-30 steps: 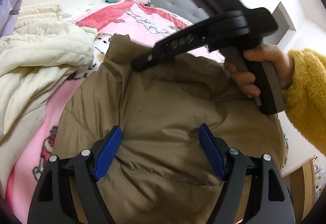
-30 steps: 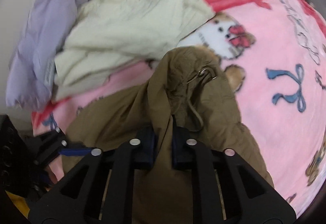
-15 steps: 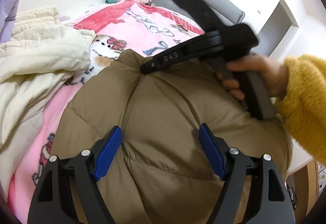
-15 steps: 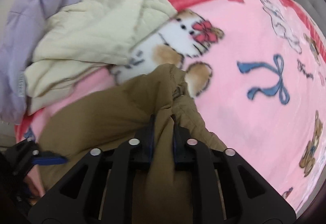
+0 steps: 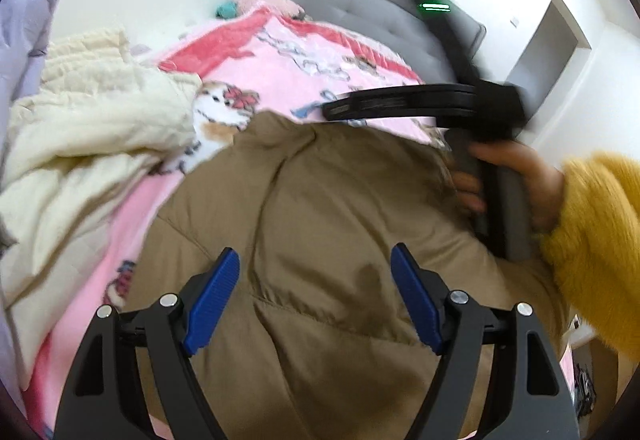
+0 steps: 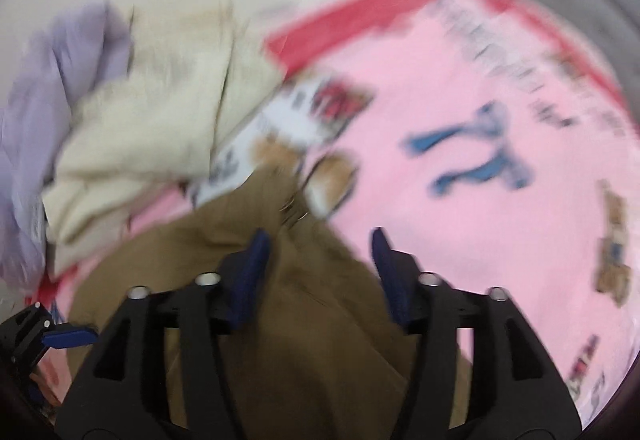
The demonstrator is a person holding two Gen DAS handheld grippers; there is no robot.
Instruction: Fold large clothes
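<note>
Right wrist view: motion blur throughout; print on the pink blanket (image 6: pixel 460 224) unreadable. Khaki jacket (image 6: pixel 304 340) cut off by the lower picture edge, its near part hidden behind the gripper frame. Left wrist view: lilac garment (image 5: pixel 20 52) cut at the left edge; the yellow sleeve (image 5: pixel 600 252) cut at the right edge.

I find no text I can read in either view. The pink blanket (image 6: pixel 460 224) carries a line of dark lettering along its red-bordered far edge, but motion blur in the right wrist view smears it beyond reading, and in the left wrist view it is too small to make out. The right gripper (image 5: pixel 332 108), seen from the left wrist view, bears raised marks along its side, likewise blurred and illegible.
</note>
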